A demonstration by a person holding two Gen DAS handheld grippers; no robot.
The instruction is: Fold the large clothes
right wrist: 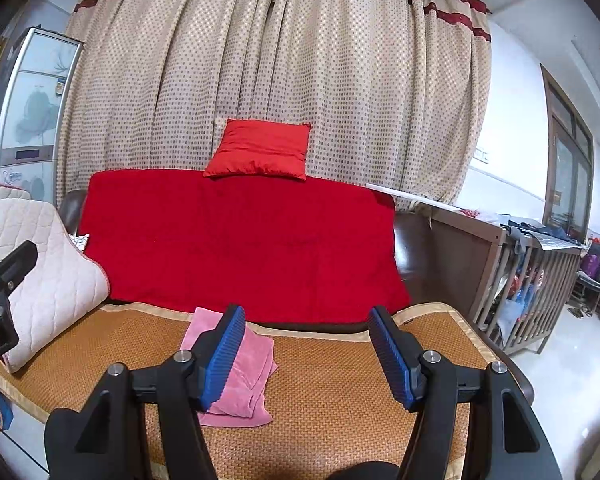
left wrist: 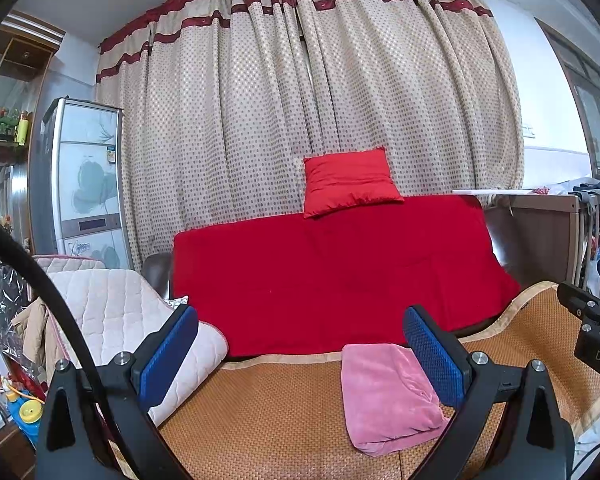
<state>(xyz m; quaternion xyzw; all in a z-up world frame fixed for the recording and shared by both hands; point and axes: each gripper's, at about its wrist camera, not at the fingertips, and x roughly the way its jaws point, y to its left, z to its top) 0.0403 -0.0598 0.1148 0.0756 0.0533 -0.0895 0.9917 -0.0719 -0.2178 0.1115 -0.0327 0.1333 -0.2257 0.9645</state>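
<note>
Holding both grippers level above the seat, you keep each pair of blue pads spread with nothing between them. Your left gripper [left wrist: 300,356] fills the lower part of the left wrist view; your right gripper [right wrist: 305,356] does the same in the right wrist view. Neither touches the cloth.

Just beyond the fingertips lies the pink garment [left wrist: 387,400], already gathered into a compact, roughly rectangular bundle on the woven mat [left wrist: 280,408]. In the left wrist view it sits lower centre-right, partly behind the right-hand pad; in the right wrist view the pink garment [right wrist: 244,376] sits lower centre-left, partly behind the left-hand pad. It therefore rests between the two grippers, a placement that lets either one reach an edge. Layered edges show along its near side, which suggests the folding is well along or finished; whether a further fold is needed cannot be told.

Left of the mat, a quilted cream cushion [right wrist: 48,276] leans over the sofa arm, clear of the working area.

Behind the mat, a red blanket [left wrist: 331,268] drapes the sofa back, and a red pillow [left wrist: 349,182] stands on top of it, against the dotted curtain [left wrist: 300,100].
</note>
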